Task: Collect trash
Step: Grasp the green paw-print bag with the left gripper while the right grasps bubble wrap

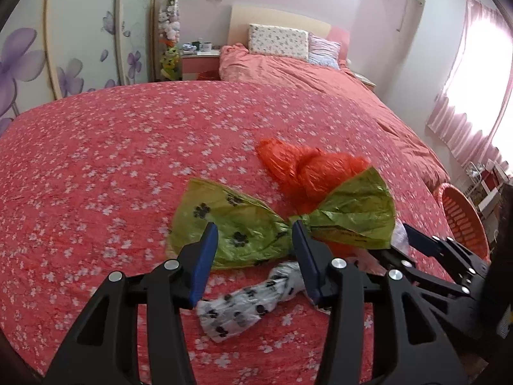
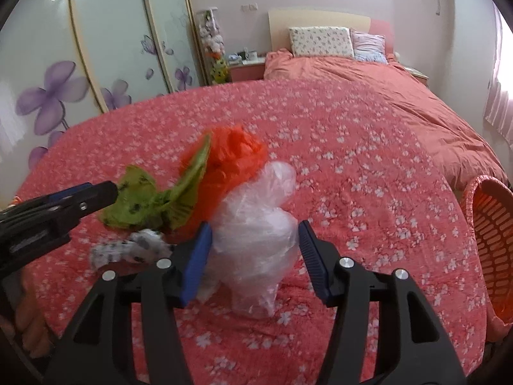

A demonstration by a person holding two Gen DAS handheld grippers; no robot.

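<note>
Crumpled plastic bags lie on a red flowered bedspread (image 1: 96, 160). A green paw-print bag (image 1: 243, 224) lies between the open fingers of my left gripper (image 1: 255, 239). An orange bag (image 1: 304, 166) lies just behind it, and a white paw-print bag (image 1: 250, 304) lies under the fingers. In the right wrist view my right gripper (image 2: 255, 240) is open around a clear plastic bag (image 2: 256, 231), with the orange bag (image 2: 231, 160), green bag (image 2: 150, 199) and white bag (image 2: 134, 247) to its left. The left gripper (image 2: 96, 192) shows there by the green bag.
An orange laundry basket (image 2: 493, 240) stands at the bed's right side, also in the left wrist view (image 1: 461, 215). Pillows (image 1: 279, 41) and a headboard are at the far end. A flowered wardrobe (image 2: 64, 64) is at the left, curtains (image 1: 474, 96) at the right.
</note>
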